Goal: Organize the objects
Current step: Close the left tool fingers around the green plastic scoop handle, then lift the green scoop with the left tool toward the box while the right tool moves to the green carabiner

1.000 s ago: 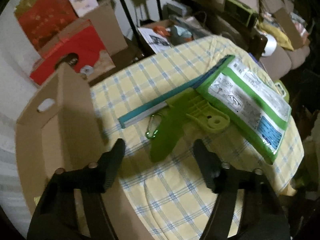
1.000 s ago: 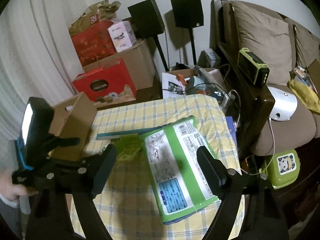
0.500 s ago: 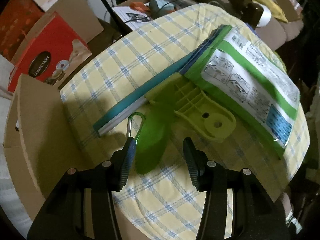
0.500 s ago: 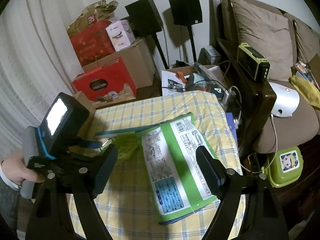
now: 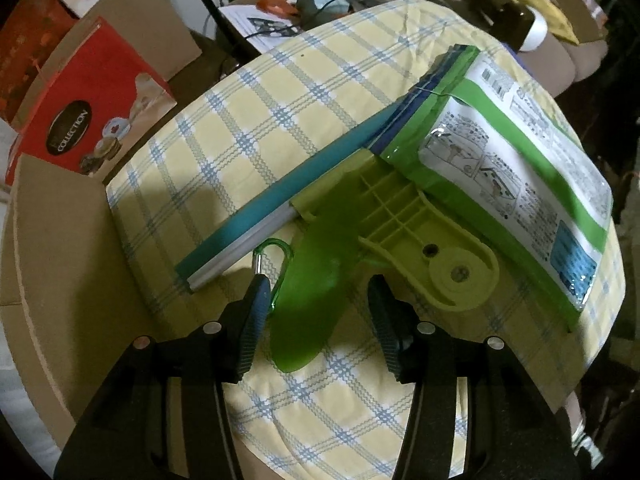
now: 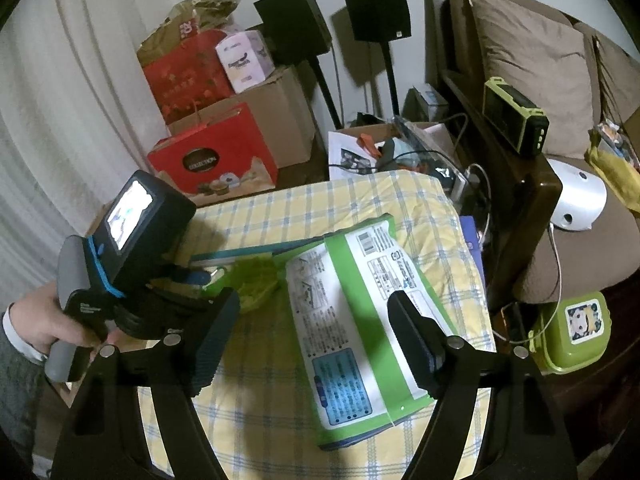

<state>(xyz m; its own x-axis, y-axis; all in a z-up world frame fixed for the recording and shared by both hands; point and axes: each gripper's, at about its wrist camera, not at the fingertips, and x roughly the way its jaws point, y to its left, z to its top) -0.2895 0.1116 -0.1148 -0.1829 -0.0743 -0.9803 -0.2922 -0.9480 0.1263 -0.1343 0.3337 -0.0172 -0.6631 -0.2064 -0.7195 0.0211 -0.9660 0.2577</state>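
A green plastic fan blade piece (image 5: 320, 280) lies on the yellow checked tablecloth (image 5: 280, 120). My left gripper (image 5: 318, 312) is open, its fingers either side of the blade's translucent tip, low over the cloth. A green carabiner (image 5: 276, 256) lies by the left finger. A teal-edged flat book (image 5: 280, 204) and a green-and-white plastic pack (image 5: 520, 184) lie beside and partly over the piece. My right gripper (image 6: 320, 344) is open and empty, above the pack (image 6: 360, 312). The left gripper's body (image 6: 132, 248) shows in the right wrist view.
An open cardboard box (image 5: 56, 272) stands at the table's left edge. A red gift box (image 5: 80, 120) and cartons (image 6: 276, 120) stand behind. A sofa (image 6: 540, 80), speakers (image 6: 376, 8) and a green lunchbox (image 6: 576, 328) are to the right.
My left gripper has moved forward and down from beside the cardboard box until its fingers straddle the green blade's tip, and has narrowed somewhat. The right gripper has barely moved.
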